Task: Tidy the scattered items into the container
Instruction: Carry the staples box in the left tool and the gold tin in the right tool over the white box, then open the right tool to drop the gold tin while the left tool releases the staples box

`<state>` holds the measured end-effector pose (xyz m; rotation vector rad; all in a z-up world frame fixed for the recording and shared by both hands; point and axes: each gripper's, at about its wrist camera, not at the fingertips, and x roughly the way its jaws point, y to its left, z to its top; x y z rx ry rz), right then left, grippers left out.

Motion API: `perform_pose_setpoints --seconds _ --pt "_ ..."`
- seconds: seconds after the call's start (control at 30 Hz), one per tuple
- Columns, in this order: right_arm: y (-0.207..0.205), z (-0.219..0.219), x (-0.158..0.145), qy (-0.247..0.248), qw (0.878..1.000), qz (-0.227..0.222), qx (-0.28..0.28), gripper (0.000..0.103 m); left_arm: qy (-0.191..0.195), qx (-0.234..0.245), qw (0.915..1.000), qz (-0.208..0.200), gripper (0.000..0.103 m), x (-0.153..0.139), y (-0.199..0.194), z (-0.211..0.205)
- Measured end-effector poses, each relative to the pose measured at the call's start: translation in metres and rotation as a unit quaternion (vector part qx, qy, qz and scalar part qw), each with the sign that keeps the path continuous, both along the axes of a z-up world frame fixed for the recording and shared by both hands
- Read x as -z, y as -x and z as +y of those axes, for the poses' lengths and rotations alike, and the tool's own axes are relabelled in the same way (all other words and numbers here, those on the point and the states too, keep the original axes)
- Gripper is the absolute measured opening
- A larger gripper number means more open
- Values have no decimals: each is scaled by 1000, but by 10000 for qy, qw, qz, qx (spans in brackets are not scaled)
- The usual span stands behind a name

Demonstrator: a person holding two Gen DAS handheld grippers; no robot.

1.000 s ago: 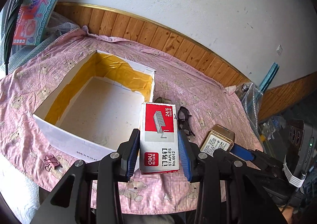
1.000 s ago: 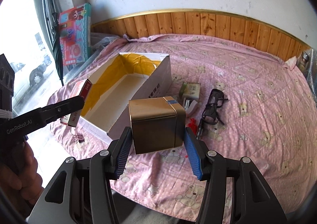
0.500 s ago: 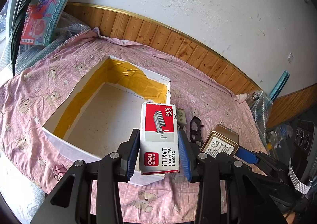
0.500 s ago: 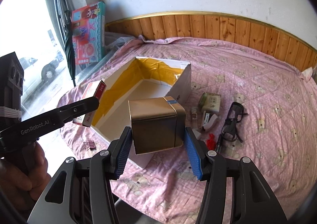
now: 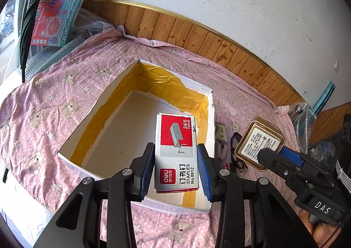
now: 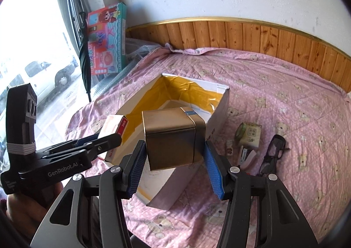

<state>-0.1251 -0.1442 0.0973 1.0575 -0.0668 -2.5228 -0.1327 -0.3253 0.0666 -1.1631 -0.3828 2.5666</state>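
your left gripper (image 5: 176,165) is clamped on a staples box (image 5: 176,151) above the open white container (image 5: 92,116), while to its right your right gripper (image 6: 174,165) grips a gold tin (image 6: 173,136) over the container's near right corner.

The left wrist camera looks down along its jaws, close above the open box (image 5: 136,129), facing the wooden wall panel (image 5: 197,35). The right wrist camera sits a little further back at the box's near corner, aimed towards the window side. Both views share the box, the pink bedspread (image 6: 274,99) and the toy carton (image 6: 107,39), and each catches the other gripper.
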Motion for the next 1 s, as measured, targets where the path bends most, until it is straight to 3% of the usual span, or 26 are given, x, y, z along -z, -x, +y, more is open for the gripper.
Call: perform_pose_setpoints --seconds 0.4,1.0 --pt "44 -20 5 -162 9996 9 -227 55 293 -103 9986 -421 39 17 33 -6" --pt "107 -37 31 -421 9974 -247 -528 55 712 -13 9952 -671 39 30 77 7"
